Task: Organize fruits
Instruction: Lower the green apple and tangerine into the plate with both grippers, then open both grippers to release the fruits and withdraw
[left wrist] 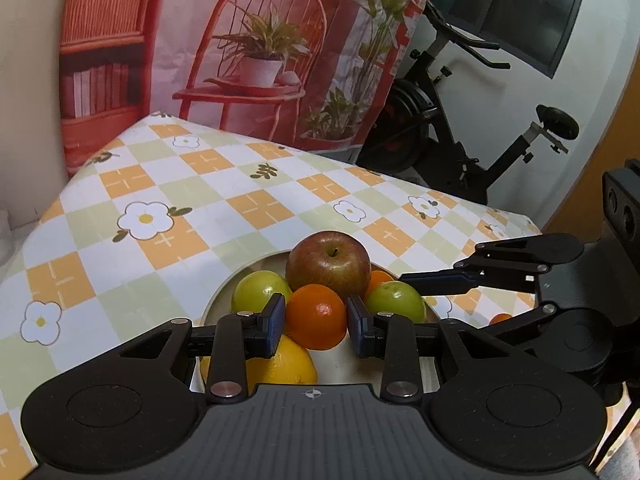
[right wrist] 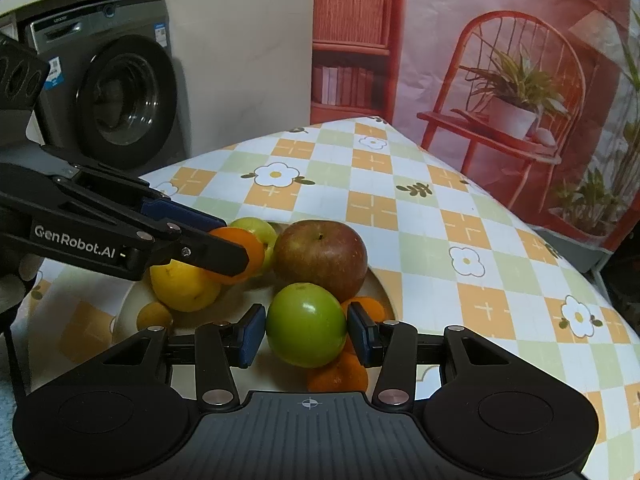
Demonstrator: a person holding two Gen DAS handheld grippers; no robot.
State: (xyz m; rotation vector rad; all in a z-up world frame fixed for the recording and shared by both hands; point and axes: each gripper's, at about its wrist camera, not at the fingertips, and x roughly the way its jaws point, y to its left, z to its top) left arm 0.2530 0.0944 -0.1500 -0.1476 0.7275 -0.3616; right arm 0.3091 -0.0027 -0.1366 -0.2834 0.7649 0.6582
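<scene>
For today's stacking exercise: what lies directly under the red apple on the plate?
The red apple rests on a green fruit and oranges piled on the plate. The fruit hides whatever is beneath the apple's middle.

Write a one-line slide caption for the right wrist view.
Right gripper clamps a green apple above the fruit plate.

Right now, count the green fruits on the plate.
2. One green fruit sits at the near side, gripped by the right gripper. The other lies at the far left, behind the orange in the left gripper. More could be hidden under the pile.
</scene>
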